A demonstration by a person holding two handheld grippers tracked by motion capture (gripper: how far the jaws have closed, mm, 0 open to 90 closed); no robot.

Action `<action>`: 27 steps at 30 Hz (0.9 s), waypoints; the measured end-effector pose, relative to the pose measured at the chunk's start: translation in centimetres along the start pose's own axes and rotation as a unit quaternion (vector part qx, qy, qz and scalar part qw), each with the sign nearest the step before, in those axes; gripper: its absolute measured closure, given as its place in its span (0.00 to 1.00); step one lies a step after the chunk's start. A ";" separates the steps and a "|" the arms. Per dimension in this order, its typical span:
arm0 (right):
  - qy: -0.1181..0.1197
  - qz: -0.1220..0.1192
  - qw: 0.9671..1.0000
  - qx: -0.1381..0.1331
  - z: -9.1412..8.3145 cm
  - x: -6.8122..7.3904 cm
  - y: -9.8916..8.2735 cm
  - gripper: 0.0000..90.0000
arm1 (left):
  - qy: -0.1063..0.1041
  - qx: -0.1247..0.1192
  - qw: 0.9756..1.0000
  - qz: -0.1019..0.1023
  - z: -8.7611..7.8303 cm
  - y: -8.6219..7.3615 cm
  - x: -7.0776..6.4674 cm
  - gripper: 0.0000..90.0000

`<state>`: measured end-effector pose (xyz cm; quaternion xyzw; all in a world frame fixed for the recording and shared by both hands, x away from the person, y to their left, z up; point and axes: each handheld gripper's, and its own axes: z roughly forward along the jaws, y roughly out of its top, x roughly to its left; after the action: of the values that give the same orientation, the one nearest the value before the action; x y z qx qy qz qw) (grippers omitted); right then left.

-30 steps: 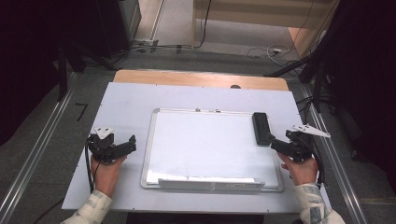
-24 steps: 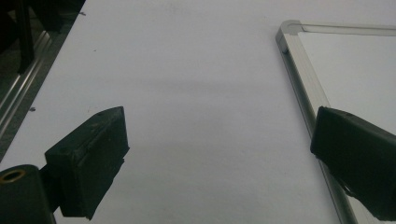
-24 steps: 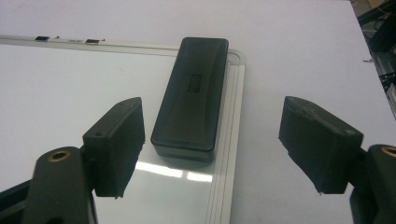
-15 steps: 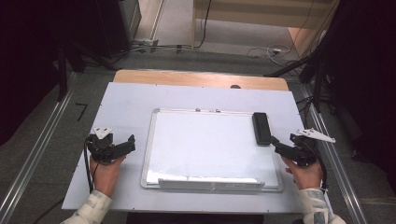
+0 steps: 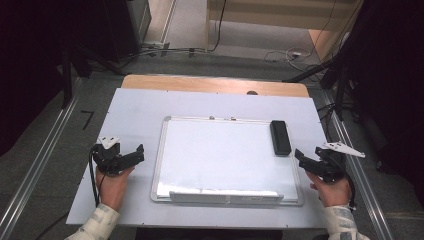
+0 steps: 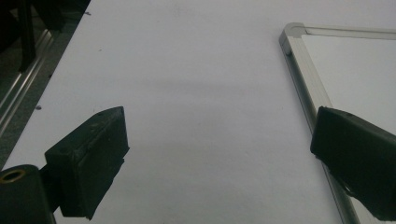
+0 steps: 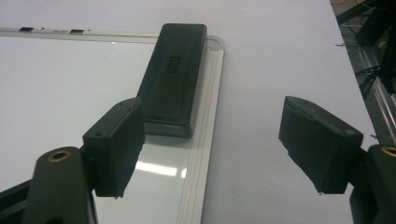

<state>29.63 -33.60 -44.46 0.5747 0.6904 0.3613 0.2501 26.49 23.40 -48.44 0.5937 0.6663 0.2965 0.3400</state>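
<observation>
Right gripper [image 5: 303, 159] is hovering wide open, holding nothing, just short of the black eraser [image 5: 280, 137] lying at the whiteboard's [image 5: 225, 155] right edge. Left gripper [image 5: 131, 154] is waiting open and empty over the tabletop [image 5: 135, 105].

High view looks down; claw views sit close – all share the whiteboard [image 5: 225, 155]
</observation>
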 end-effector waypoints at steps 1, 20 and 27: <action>-0.002 0.001 1.000 0.000 -0.1 -0.1 -0.1 0.23 | 0.000 0.000 1.000 -0.001 0.0 0.0 0.0 0.05; -0.020 0.017 1.000 0.005 -1.3 -1.7 -1.4 0.23 | -0.001 0.001 1.000 -0.011 0.1 0.0 0.2 0.05; -0.025 0.019 0.999 0.003 -1.7 -2.1 -1.7 0.23 | -0.001 0.003 1.000 -0.013 0.0 0.0 0.3 0.05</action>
<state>27.76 -36.13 -44.89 0.5976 0.6737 0.3492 0.2589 26.48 23.68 -48.52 0.5867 0.6745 0.2891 0.3425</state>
